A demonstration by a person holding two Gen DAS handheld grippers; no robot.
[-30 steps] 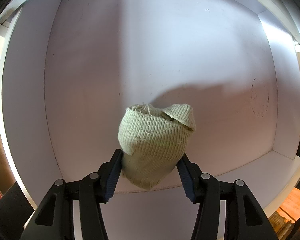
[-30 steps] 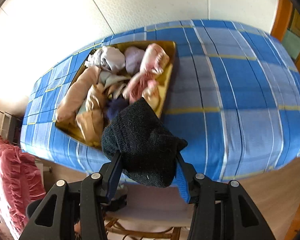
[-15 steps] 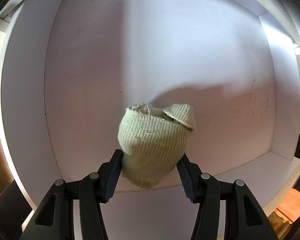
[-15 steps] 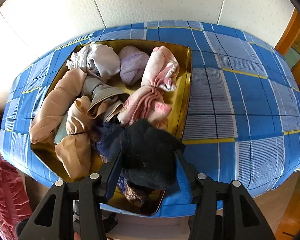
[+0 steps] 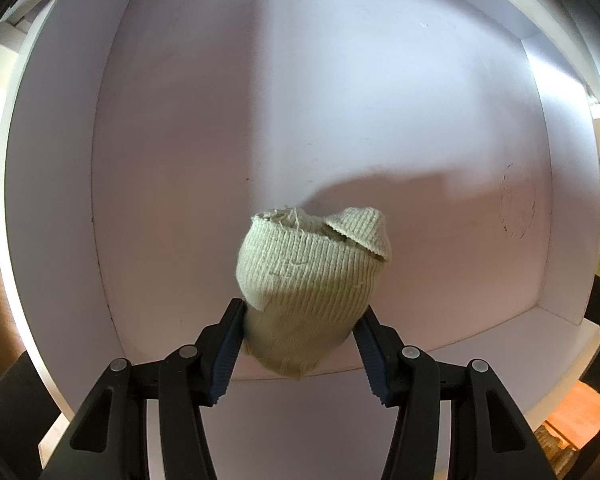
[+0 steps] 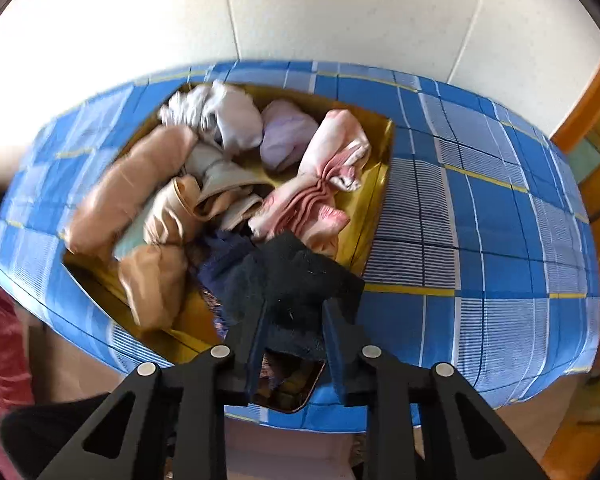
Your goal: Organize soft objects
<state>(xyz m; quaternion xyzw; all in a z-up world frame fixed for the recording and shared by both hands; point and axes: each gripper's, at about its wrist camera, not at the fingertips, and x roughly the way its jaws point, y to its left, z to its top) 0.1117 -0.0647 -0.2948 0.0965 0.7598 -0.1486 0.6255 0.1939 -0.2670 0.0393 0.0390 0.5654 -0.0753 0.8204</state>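
Our right gripper [image 6: 294,316], clamping the black sock [image 6: 296,280], has swung over the gold tray [image 6: 380,184], probably to drop it; left gripper [image 5: 300,336] still holds the green sock [image 5: 312,280] in the white cubby [image 5: 260,100].

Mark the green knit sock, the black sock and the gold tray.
green knit sock [image 5: 308,280]: left wrist view, ribbed body.
black sock [image 6: 296,280]: right wrist view, bunched middle above the claw.
gold tray [image 6: 382,168]: right wrist view, bare right wall.

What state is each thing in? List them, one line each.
Left gripper: shut on green sock.
Green sock: bunched, held off the white shelf.
Right gripper: shut on black sock.
Black sock: crumpled, held over the tray.
Tray: heaped with rolled soft items.
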